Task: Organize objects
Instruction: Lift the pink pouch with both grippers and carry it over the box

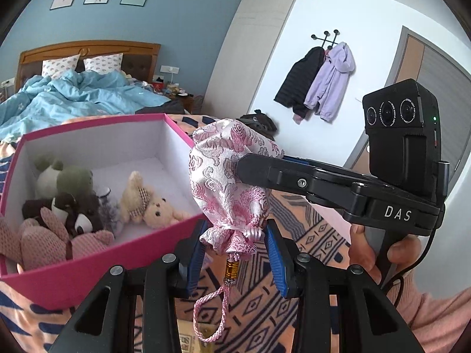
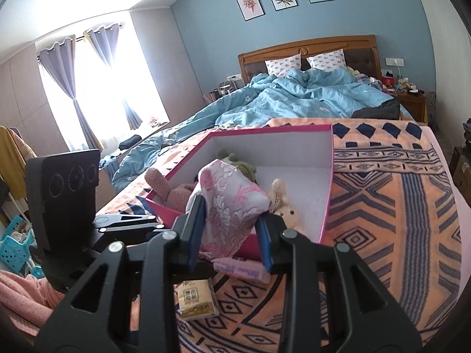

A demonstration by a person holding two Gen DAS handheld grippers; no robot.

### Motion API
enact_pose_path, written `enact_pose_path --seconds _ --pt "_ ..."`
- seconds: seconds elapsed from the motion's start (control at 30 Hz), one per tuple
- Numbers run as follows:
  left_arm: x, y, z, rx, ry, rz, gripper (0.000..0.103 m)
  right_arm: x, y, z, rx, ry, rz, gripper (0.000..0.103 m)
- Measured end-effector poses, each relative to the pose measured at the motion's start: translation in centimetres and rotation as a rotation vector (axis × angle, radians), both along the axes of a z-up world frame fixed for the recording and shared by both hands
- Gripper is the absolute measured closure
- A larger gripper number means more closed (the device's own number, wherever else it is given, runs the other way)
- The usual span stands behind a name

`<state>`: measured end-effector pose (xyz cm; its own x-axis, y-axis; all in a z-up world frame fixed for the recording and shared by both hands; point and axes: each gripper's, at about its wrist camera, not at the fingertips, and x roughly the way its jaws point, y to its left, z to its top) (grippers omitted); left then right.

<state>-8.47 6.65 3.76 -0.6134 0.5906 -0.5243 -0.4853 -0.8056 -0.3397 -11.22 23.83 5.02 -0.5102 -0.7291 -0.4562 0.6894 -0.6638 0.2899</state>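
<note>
A pink and white brocade drawstring pouch [image 1: 226,173] hangs in the air beside the pink box [image 1: 97,270]. My right gripper [image 2: 232,229] is shut on the pouch [image 2: 229,206]; it also shows in the left wrist view [image 1: 250,167], coming in from the right. My left gripper [image 1: 235,253] is open, its blue pads either side of the pouch's tied neck, not touching it. The pouch's tassel cord [image 1: 217,309] dangles below. The open box [image 2: 326,206] holds several plush toys, among them a cream bear [image 1: 153,206] and a green frog [image 1: 67,176].
The box sits on an orange patterned blanket [image 2: 382,220] at the foot of a bed with a blue duvet [image 2: 294,97]. A tissue pack [image 2: 195,300] and a pink packet [image 2: 241,269] lie on the blanket under my right gripper. Coats [image 1: 318,85] hang on the wall.
</note>
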Motion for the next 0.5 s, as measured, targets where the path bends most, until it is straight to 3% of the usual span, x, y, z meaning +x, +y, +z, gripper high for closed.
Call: enact_pose_path --seconds 0.5 --pt "-3.3 -0.6 1.9 -0.025 0.025 0.032 0.064 -3.5 -1.2 2.1 -0.011 0.016 0.005 0.068"
